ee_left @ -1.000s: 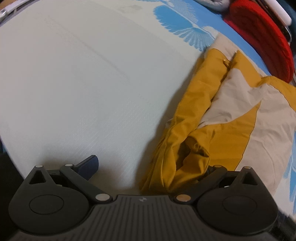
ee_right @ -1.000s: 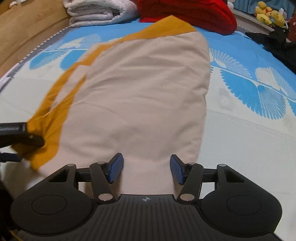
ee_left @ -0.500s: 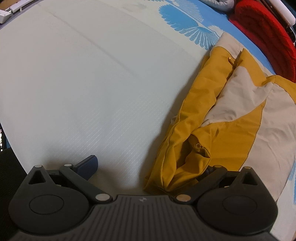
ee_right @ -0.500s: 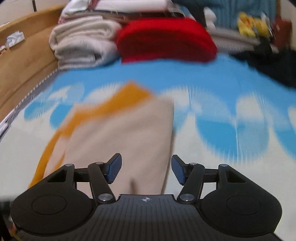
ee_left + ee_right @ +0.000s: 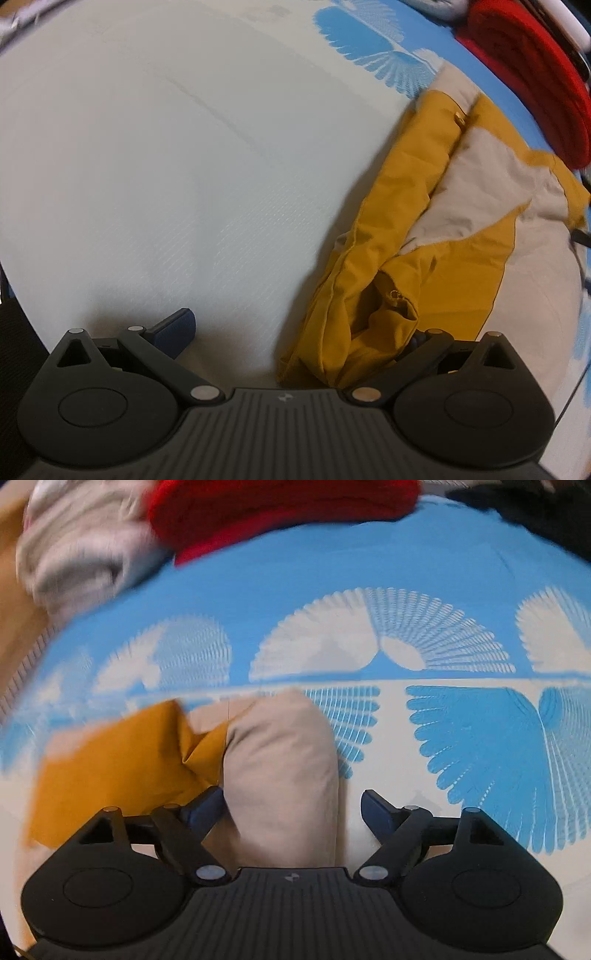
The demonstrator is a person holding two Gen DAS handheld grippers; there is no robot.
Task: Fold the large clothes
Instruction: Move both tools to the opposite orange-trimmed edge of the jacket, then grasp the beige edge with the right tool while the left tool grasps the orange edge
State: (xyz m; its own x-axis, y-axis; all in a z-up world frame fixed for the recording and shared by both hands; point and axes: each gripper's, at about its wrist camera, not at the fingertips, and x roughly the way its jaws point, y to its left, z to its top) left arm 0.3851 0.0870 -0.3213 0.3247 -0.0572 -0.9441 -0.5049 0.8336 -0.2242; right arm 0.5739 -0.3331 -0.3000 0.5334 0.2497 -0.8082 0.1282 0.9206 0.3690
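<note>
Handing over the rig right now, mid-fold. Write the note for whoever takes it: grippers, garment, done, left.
Left gripper: open, mustard cloth bunched over its right finger, not pinched.
Right gripper: open, a raised beige fold stands between its fingers, unclamped.
The mustard-and-beige fabric garment lies on the blue-and-white fan-print bedsheet, narrowed lengthwise; the red knit pile sits beyond.
Done: side folds, apparently.
Left: probably grip the near end, fold it across, smooth it.
</note>
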